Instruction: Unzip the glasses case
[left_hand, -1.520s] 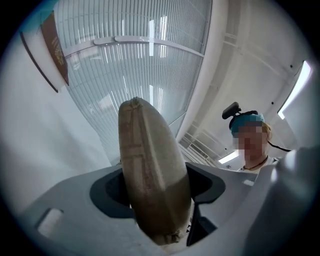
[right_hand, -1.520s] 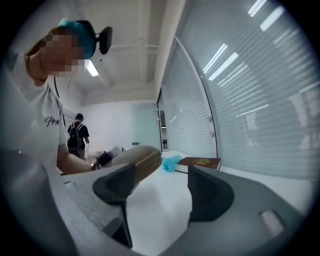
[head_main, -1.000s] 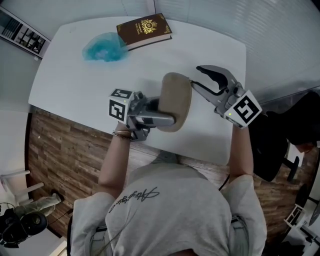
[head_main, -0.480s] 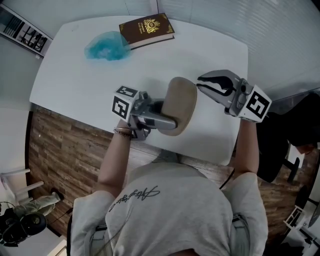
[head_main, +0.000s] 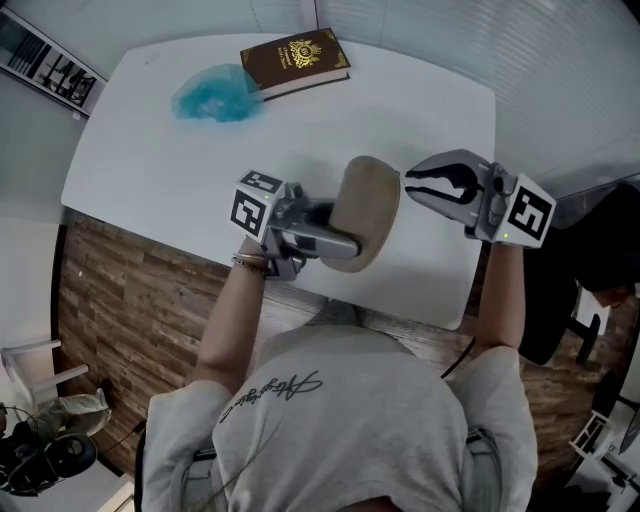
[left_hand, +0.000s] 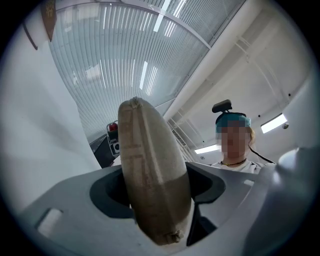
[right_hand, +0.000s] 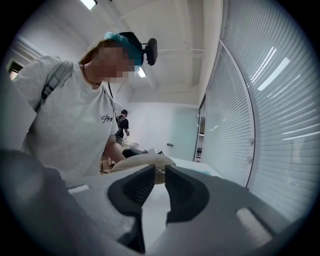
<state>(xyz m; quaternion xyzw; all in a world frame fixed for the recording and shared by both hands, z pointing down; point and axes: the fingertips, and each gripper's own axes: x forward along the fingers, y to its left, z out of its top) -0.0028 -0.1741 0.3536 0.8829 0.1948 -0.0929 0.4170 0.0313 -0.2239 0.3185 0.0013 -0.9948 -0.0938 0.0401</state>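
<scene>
Operator: Since a second ago, what has changed in the head view?

Technician: Right gripper (head_main: 410, 188) has swung from the far right edge of the glasses case (head_main: 368, 205) to a position just right of it. Its jaws have just been closing; a narrow gap remains and nothing shows between them. Left gripper (head_main: 340, 232) and the case have shifted slightly right. The left jaws are clamped across the case's near half, over the near right part of the white surface (head_main: 150, 170). The case's long axis runs near to far, with the far end leaning slightly right. A book (head_main: 295, 60) and a blue crumpled item (head_main: 212, 97) lie well apart at the far side.

Operator: Left gripper view?

Technician: The jaws press both broad faces of the case. Its long axis rises away from the camera. A stitched seam runs up the left face, and a small tab (left_hand: 173, 236) sits at the lower end.

Operator: Right gripper view?

Technician: The jaws are nearly together and empty. The case lies beyond their tips.

Operator: Fault risks from here?

Technician: These are judgements only. If the right jaws close short of the zip pull, they will grip nothing or pinch fabric. A tug directed across the long axis could twist the case out of the left clamp. The zip pull itself cannot be located in any view; it is too small.
</scene>
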